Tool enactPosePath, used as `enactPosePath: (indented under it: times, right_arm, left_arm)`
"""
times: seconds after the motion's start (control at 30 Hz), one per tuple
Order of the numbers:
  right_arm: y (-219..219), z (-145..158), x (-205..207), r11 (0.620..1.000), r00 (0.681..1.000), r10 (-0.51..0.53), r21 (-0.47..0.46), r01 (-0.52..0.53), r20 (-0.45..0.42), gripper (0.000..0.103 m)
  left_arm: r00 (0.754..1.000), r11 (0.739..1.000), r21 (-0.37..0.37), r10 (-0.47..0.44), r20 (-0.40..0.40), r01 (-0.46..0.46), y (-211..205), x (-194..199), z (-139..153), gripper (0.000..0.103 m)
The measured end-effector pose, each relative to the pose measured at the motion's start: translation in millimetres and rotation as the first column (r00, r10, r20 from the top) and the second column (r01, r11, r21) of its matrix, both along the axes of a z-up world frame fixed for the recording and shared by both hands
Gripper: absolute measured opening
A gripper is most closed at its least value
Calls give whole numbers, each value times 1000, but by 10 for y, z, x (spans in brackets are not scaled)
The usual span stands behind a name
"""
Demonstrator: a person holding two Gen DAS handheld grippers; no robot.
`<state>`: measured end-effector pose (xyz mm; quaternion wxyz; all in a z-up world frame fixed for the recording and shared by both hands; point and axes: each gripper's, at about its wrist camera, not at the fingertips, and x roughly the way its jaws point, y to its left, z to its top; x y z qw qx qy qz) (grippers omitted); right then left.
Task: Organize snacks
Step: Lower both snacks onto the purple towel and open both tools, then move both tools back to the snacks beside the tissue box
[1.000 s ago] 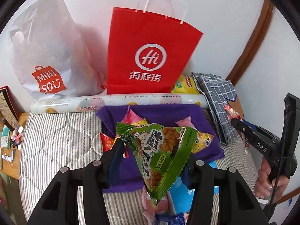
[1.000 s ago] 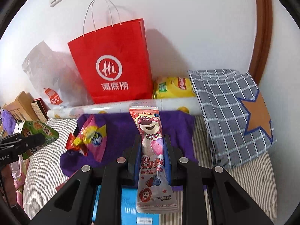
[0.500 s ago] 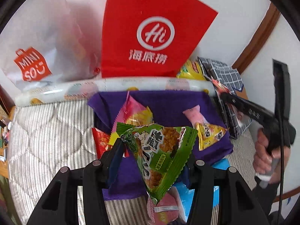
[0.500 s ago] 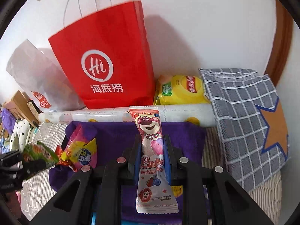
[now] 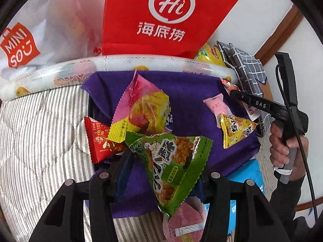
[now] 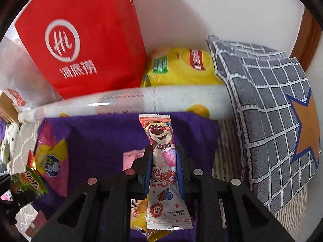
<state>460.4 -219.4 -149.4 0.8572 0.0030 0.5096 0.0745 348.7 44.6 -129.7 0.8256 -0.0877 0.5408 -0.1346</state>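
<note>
While both grippers hover over the purple cloth [image 5: 187, 98], left gripper [image 5: 165, 161] pinches the green triangular snack pack [image 5: 171, 161], right gripper [image 6: 163, 168] clamps the pink bear-print candy packet [image 6: 164, 167] mid-body; both look light, crinkly, slippery film, so grip near the sealed edges

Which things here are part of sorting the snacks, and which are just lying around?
Part of the job:
- green snack packet in left tool
- bear candy packet in right tool
- purple cloth holding loose snacks

Lying about:
- red paper bag
- checked pillow
- white plastic bag
</note>
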Motion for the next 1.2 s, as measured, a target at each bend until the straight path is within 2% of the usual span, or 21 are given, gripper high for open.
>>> enactPosePath:
  times: [0.37,0.4,0.43,0.5,0.63,0.67,0.73,0.83,1.0,1.2]
  right_arm:
    - [68,-35,16,1000,1000,22,-23,-22,-1,26]
    - [93,14,-27,999,999,33,-32,-33,9,31]
    - [107,44,-43,998,999,41,-38,-40,17,40]
    - [147,159,-113,997,996,65,-54,-61,63,50]
    - [213,371,-236,995,988,86,-60,-79,127,60]
    - [224,410,-260,995,987,89,-55,-82,136,60]
    - [260,485,-332,995,983,93,-44,-87,157,60]
    - [313,581,-416,997,978,77,-35,-71,195,60]
    - [362,694,-625,998,971,49,-38,-41,233,60]
    - [442,728,-1016,996,977,82,10,-86,197,60]
  left_arm:
    - [998,1000,-6,10,-58,-10,61,43,-195,51]
    - [998,1000,-8,11,-60,-12,68,45,-206,51]
    - [998,1000,-11,13,-64,-14,73,49,-213,51]
    - [997,1000,-19,16,-72,-18,83,55,-233,51]
    - [996,1000,-13,21,-92,-22,103,55,-267,55]
    - [995,1000,-8,25,-97,-26,106,56,-272,62]
    - [994,999,-10,43,-104,-45,145,47,-268,70]
    - [993,998,-33,50,-111,-54,190,7,-229,71]
    - [995,998,-11,56,-82,-57,241,-130,-98,72]
    - [997,997,-29,75,-34,-77,345,-357,127,72]
